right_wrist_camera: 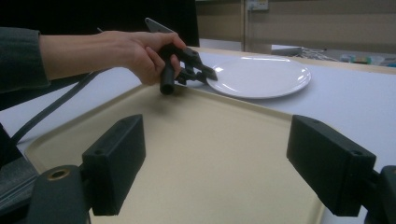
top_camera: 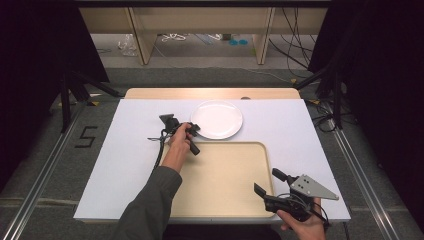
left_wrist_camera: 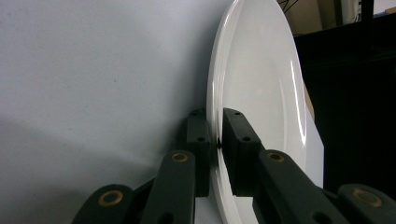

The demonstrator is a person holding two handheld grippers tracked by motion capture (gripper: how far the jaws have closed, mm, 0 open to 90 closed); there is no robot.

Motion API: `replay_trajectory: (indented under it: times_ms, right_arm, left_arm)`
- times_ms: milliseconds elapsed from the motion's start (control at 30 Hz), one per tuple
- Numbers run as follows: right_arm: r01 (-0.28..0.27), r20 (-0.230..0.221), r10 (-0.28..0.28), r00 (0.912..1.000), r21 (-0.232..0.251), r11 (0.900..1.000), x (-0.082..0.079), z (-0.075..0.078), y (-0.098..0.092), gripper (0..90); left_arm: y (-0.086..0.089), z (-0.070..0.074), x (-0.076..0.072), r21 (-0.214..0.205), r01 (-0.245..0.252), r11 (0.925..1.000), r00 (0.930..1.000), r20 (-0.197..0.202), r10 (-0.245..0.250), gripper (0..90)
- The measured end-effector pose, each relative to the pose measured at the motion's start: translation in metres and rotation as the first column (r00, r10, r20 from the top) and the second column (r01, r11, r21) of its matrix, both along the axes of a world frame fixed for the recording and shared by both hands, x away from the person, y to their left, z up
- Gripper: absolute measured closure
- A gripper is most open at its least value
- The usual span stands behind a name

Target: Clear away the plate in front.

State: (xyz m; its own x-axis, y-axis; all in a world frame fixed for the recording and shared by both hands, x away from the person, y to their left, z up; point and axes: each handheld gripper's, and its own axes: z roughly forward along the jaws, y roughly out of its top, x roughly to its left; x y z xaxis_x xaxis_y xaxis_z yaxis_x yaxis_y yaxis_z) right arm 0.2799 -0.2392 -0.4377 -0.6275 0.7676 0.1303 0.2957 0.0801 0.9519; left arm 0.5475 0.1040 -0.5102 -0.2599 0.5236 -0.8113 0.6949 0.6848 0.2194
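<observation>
plate (left_wrist_camera: 261, 84): glossy white ceramic | tray (top_camera: 225, 185): matt beige plastic | table cover (top_camera: 130, 150): smooth matt

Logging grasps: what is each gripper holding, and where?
Left gripper pinches the plate by its rim; right gripper is open, holding nothing.

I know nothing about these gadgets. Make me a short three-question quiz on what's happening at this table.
1. True or false: the left gripper is clamped on the rim of the white plate.
2. Where does the plate sit: A on the beige tray, B on the white table cover beyond it?
3. Fill in: the right gripper's jaws stand ____.

Key: 1 true; 2 B; 3 open, with nothing between them.
</observation>
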Motion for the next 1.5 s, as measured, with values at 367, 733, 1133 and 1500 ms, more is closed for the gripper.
replay_trajectory:
  times_ms: [367, 733, 1133, 1500]
  right_arm:
    - [-0.001, -0.002, 0.001, 1.0, 0.007, 1.0, -0.001, 0.0, 0.0, 21.4]
    - [-0.002, -0.007, 0.002, 1.0, 0.003, 1.0, -0.001, 0.0, 0.0, 21.6]
    - [-0.001, 0.003, 0.001, 1.0, 0.015, 0.9999, 0.0, 0.0, 0.0, 21.6]
    - [0.006, -0.021, -0.006, 0.9998, -0.006, 1.0, -0.001, 0.001, -0.001, 21.7]
  left_arm:
    - [-0.001, 0.0, -0.006, -0.072, -0.053, 0.996, 0.9978, 0.035, 0.055, 86.0]
    - [0.0, -0.004, -0.012, -0.149, -0.086, 0.9851, 0.9929, 0.068, 0.097, 86.3]
    - [0.0, -0.002, -0.016, -0.188, -0.098, 0.9772, 0.9891, 0.09, 0.117, 84.7]
    - [0.007, -0.002, -0.023, -0.237, -0.104, 0.966, 0.9857, 0.105, 0.132, 82.9]
